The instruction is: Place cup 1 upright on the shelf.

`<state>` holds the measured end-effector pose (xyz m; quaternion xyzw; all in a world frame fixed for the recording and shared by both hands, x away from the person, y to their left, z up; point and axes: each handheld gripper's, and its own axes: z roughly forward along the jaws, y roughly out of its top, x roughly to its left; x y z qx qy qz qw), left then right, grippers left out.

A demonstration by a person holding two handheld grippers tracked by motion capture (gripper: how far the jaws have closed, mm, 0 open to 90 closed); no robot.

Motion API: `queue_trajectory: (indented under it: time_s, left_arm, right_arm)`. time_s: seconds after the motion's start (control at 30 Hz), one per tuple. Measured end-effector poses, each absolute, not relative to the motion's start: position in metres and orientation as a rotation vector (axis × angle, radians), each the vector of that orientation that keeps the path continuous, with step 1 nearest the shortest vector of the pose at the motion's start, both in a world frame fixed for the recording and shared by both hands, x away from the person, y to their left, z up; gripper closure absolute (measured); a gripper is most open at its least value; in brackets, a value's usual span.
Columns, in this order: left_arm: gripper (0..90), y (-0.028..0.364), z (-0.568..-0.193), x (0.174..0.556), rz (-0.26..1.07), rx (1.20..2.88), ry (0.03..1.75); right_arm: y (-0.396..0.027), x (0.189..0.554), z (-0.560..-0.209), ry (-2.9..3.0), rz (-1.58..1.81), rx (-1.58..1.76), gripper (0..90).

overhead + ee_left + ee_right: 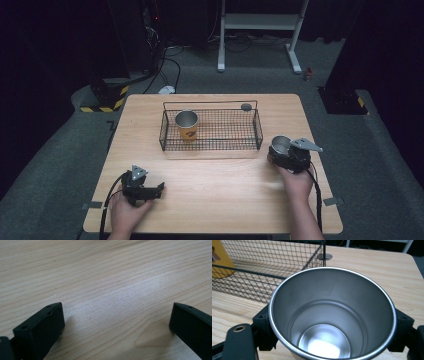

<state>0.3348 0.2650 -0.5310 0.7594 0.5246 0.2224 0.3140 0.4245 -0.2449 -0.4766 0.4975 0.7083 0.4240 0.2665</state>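
At the left of the light wooden table (215,195), the left gripper (161,188) lies low over the bare wood near the front edge, held in the person's left hand (125,212). In the left gripper view its two black jaws stand wide apart with nothing but wood grain between them, so this claw is open and empty.

Further along, toward the middle and back of the table, stands the black wire-mesh basket (257,131), a long rectangular tray with low walls. Inside it, at its left end, a steel cup with a yellow-orange printed sleeve (187,125) stands upright with its mouth up; whether anything is in it cannot be told. The rest of the basket floor is bare mesh. Just behind the basket's right rear corner a small round grey disc (246,106) lies flat on the table.

At the right, just beside the basket's right front corner and outside it, the right gripper (280,148) grips a plain shiny steel cup (332,315). In the right gripper view the black jaws press against its wall on either side below the rim. The cup is empty: its polished bottom shows clean. Its mouth points up and its long axis runs roughly vertical. The person's right hand (296,181) holds this gripper from the near side.
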Motion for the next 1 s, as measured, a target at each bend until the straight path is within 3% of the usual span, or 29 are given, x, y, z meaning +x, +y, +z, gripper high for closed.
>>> queue_trajectory:
  time_s: [1.0]
  left_arm:
    - [0.1, 0.265, -0.531, 0.336, 0.578, 2.002, 1.386]
  right_arm:
    - [-0.189, 0.399, -0.458, 1.925, 1.212, 1.222, 18.3]
